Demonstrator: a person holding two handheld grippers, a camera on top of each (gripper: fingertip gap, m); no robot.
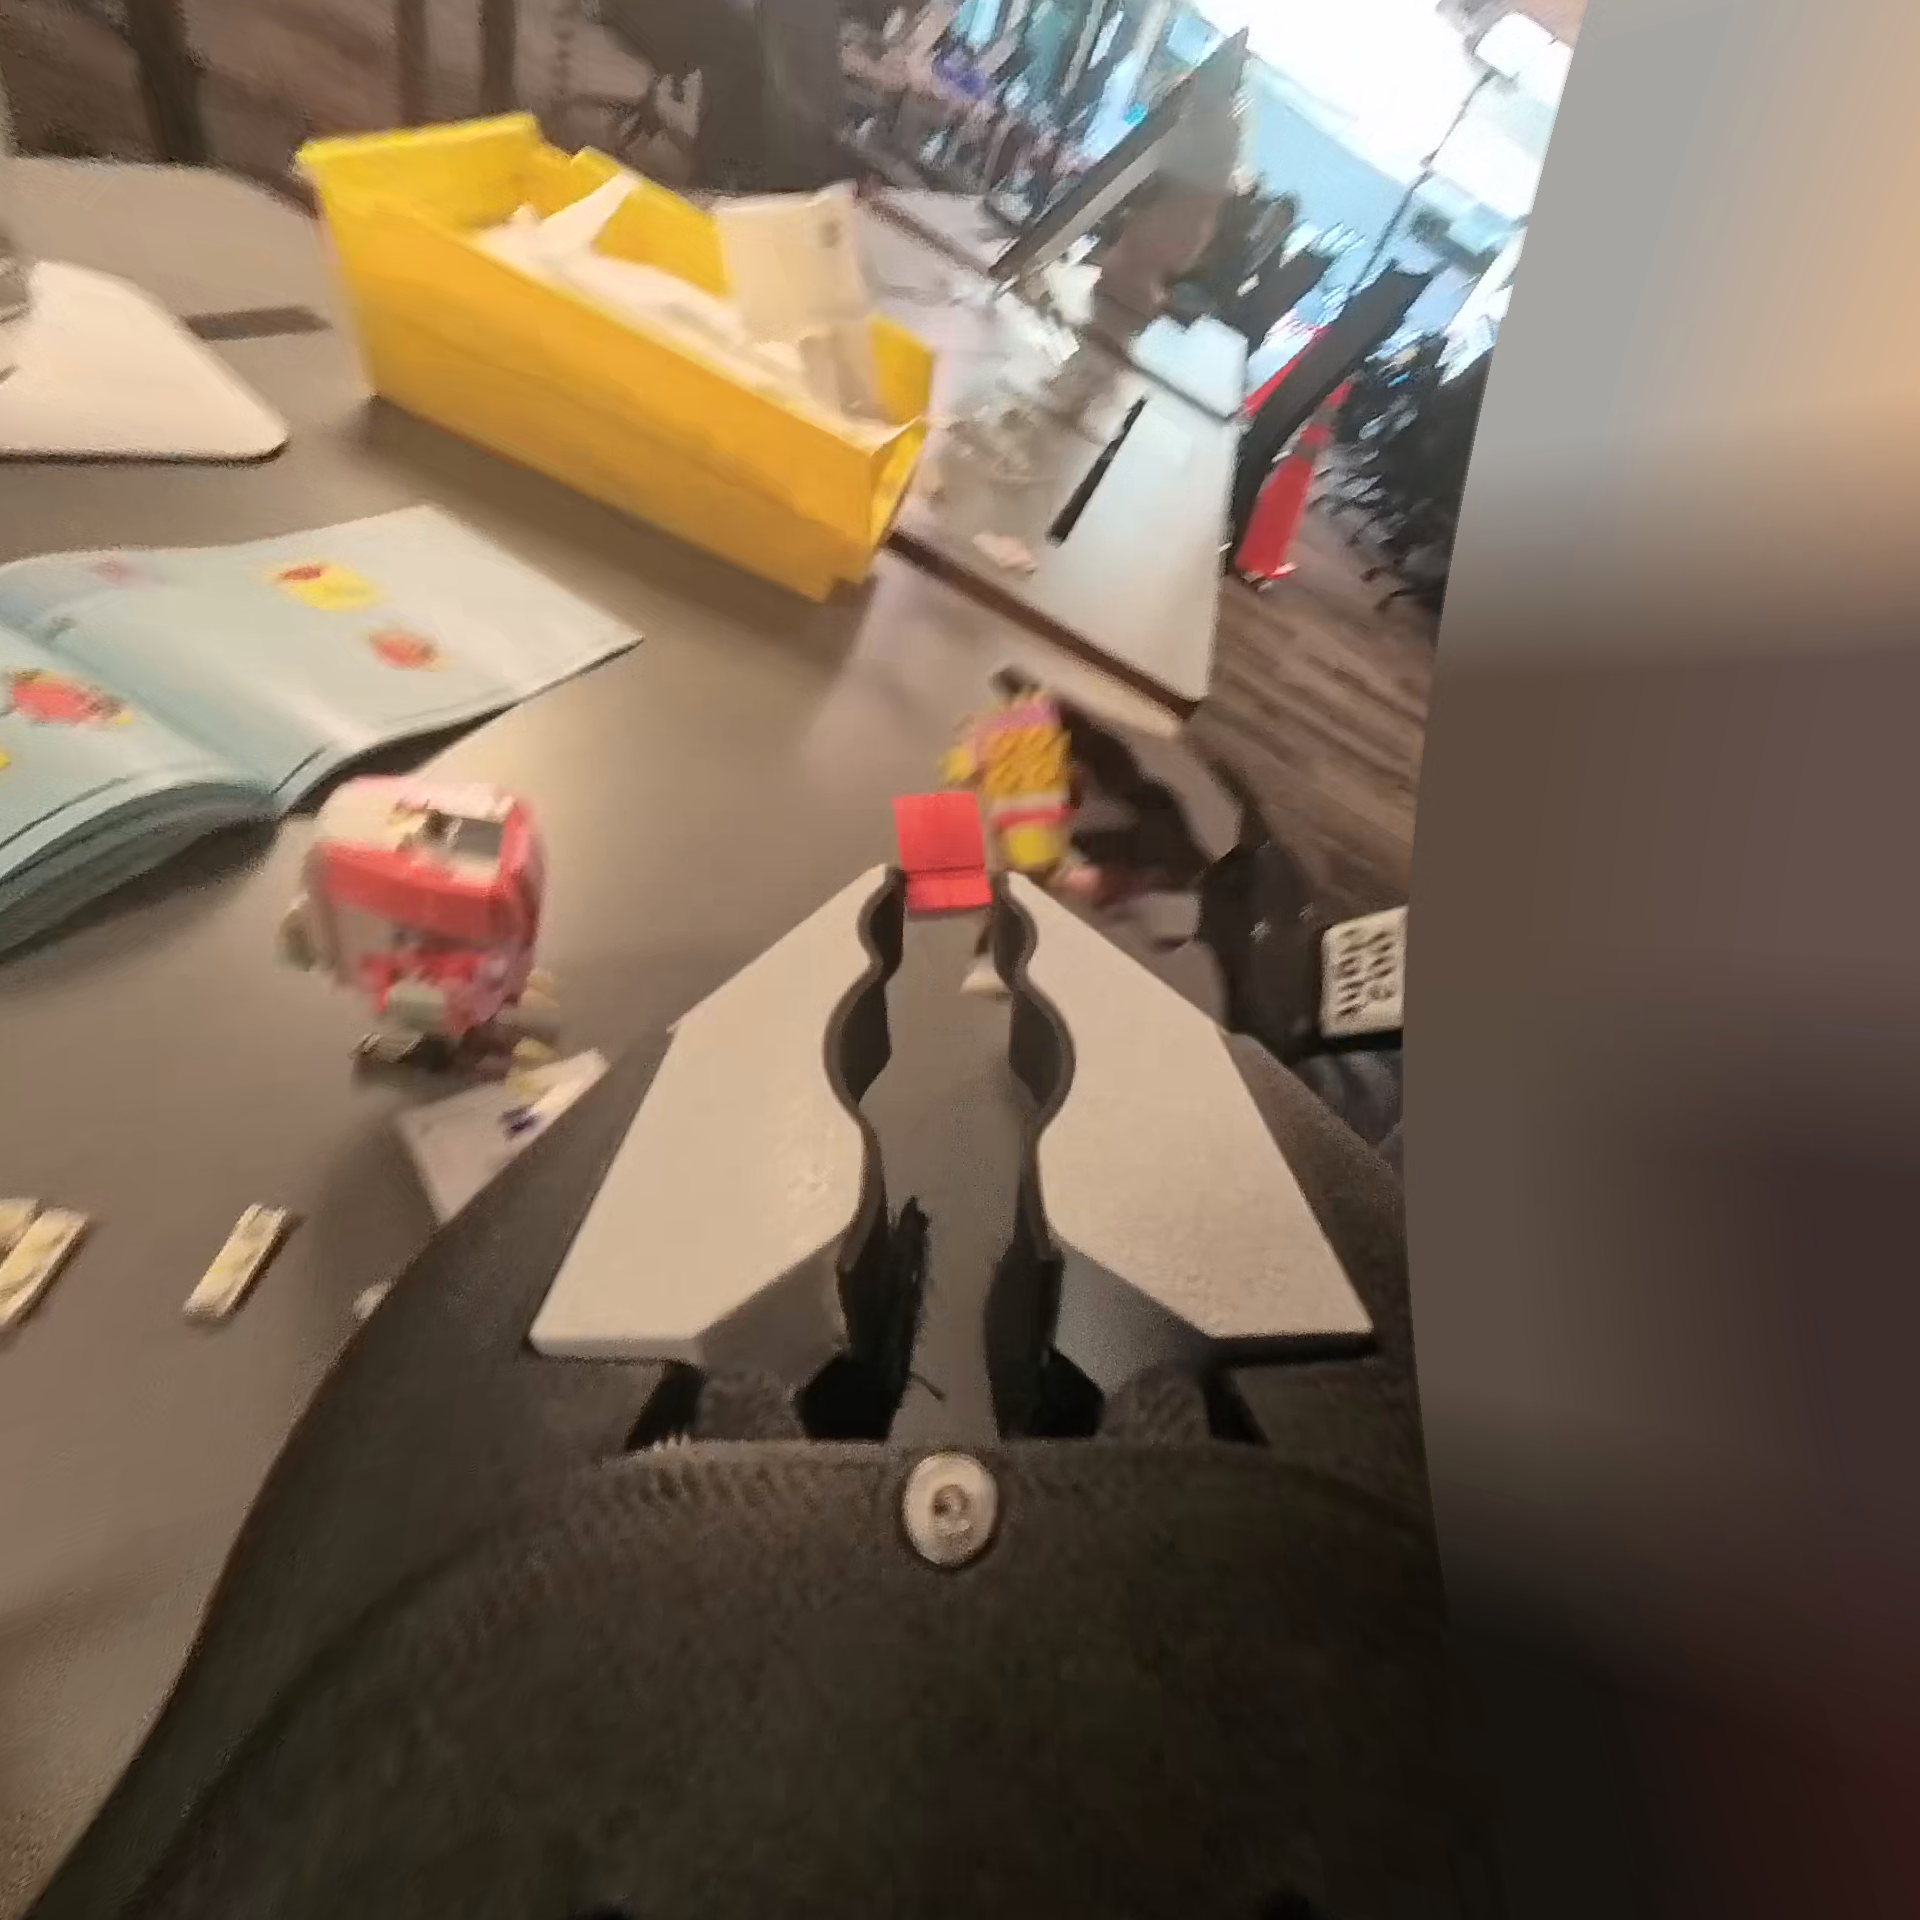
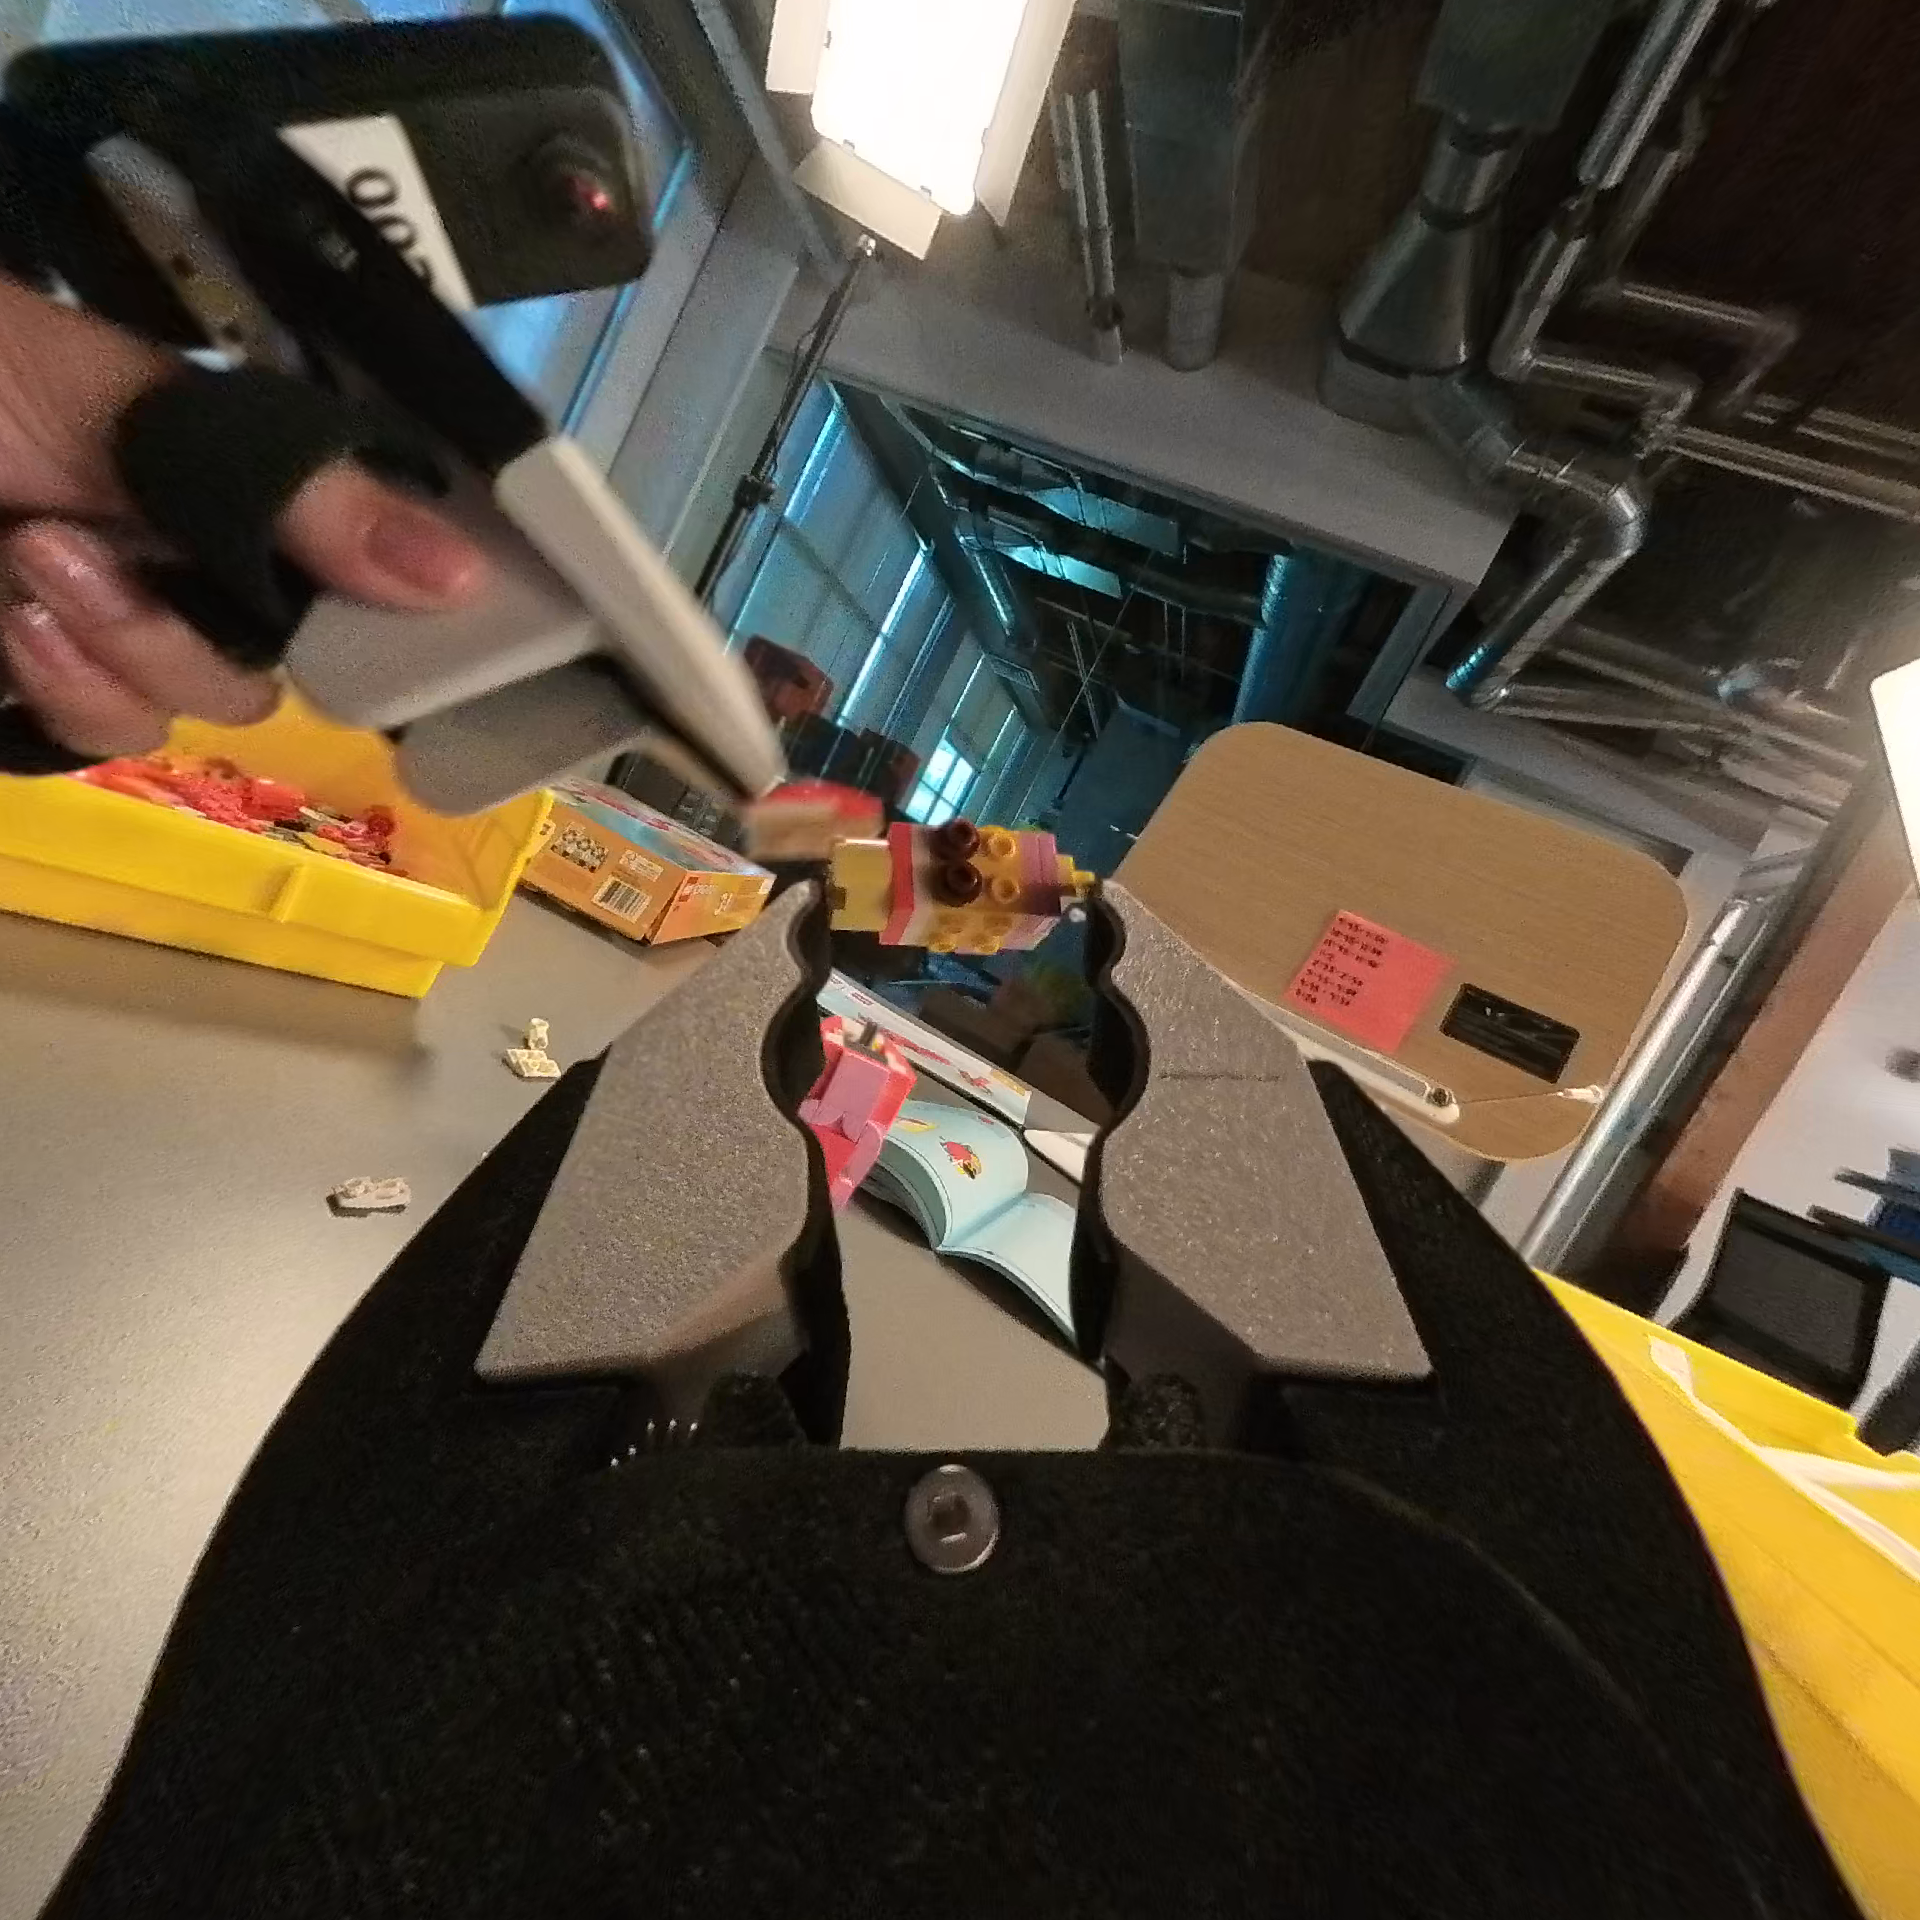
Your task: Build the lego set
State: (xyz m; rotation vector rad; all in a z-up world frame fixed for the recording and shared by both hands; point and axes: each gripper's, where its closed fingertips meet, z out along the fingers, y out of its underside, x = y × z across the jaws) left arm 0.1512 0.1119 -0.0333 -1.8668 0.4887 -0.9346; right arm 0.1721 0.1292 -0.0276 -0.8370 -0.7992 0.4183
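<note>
While the left claw (image 1: 943, 883) pinches a small red plastic brick (image 1: 938, 854), the right claw (image 2: 951, 914) clamps a yellow-and-pink brick assembly (image 2: 956, 883) lengthwise, just beside it, above the tabletop's (image 2: 208, 1143) far edge.

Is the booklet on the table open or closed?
Open: the blue booklet lies spread flat on the table, showing its illustrated pages.

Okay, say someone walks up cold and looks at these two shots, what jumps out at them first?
Probably the two grippers meeting in mid-air: the right gripper holds a small yellow, pink and red brick build at its fingertips, and the left gripper brings a red brick right up beside it. Next come the bright yellow bin at the table's far side and the red brick model by the open blue booklet.
</note>
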